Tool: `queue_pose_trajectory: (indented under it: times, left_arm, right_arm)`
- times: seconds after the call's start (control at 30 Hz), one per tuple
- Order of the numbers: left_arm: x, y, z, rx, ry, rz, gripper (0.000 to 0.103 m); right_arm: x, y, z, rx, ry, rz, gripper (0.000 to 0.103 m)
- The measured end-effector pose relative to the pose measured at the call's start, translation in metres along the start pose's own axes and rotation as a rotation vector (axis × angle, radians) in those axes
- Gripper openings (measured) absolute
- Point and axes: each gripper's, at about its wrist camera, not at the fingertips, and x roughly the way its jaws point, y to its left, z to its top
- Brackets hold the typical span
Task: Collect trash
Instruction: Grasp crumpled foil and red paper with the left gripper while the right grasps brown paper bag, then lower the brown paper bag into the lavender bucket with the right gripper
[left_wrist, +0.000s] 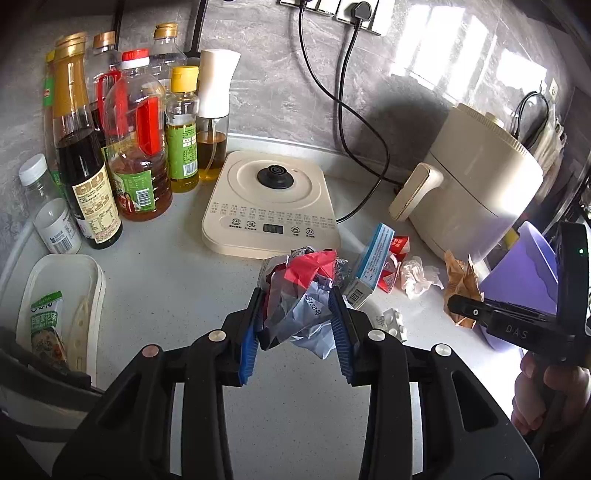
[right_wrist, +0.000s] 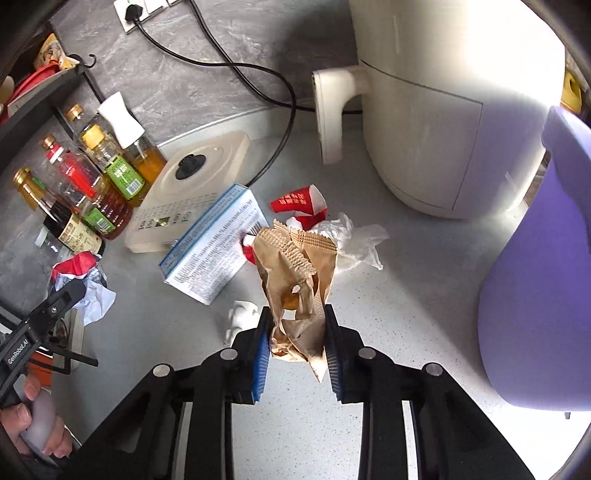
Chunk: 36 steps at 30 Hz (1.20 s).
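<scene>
My left gripper (left_wrist: 297, 306) is shut on a crumpled red, silver and pale-blue wrapper (left_wrist: 310, 266), held just above the grey counter (left_wrist: 184, 288). In the right wrist view, the right gripper (right_wrist: 297, 314) is shut on a crumpled brown paper bag (right_wrist: 295, 258), also off the counter. Loose trash lies between them: a blue-and-white box (right_wrist: 218, 243), a red-and-white carton (right_wrist: 299, 203), a white tissue (right_wrist: 354, 236) and a small white blister pack (right_wrist: 242, 314). A purple bin (right_wrist: 535, 295) stands to the right of the right gripper.
A cream air fryer (left_wrist: 476, 192) stands at the back right. Its black cable (left_wrist: 343, 110) runs to the wall socket. A cream cooker base (left_wrist: 269, 206) sits mid-counter, with several sauce and oil bottles (left_wrist: 136, 147) to its left. A white tray (left_wrist: 92, 295) holds a packet.
</scene>
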Motion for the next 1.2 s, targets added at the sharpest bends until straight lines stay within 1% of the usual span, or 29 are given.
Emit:
queue_pose_trajectory:
  times: [0.27, 0.43, 0.57, 0.73, 0.8, 0.97, 1.07, 1.2]
  left_arm:
    - [-0.023, -0.017, -0.008, -0.049, -0.037, 0.023, 0.035]
    - [-0.036, -0.035, -0.008, -0.066, -0.065, 0.029, 0.035]
    - [-0.044, -0.058, -0.002, -0.058, -0.092, 0.022, 0.035]
    - [-0.051, -0.092, 0.004, -0.05, -0.133, -0.004, 0.035]
    - [-0.052, -0.106, 0.005, -0.044, -0.143, -0.016, 0.036]
    - [-0.048, -0.141, 0.004, -0.022, -0.142, -0.025, 0.036]
    - [-0.046, -0.159, 0.002, -0.016, -0.141, -0.028, 0.036]
    - [-0.044, -0.18, -0.001, -0.019, -0.151, -0.033, 0.036]
  right_arm:
    - [-0.033, 0.025, 0.002, -0.117, -0.023, 0.104, 0.027]
    - [-0.059, 0.022, 0.008, -0.16, -0.051, 0.146, 0.027]
    - [-0.086, 0.012, 0.016, -0.172, -0.093, 0.177, 0.028]
    - [-0.124, -0.013, 0.026, -0.183, -0.189, 0.173, 0.03]
    - [-0.134, -0.028, 0.03, -0.179, -0.21, 0.173, 0.03]
    - [-0.146, -0.065, 0.036, -0.157, -0.229, 0.159, 0.031]
    - [-0.151, -0.087, 0.038, -0.144, -0.254, 0.136, 0.031]
    - [-0.155, -0.114, 0.04, -0.131, -0.256, 0.133, 0.031]
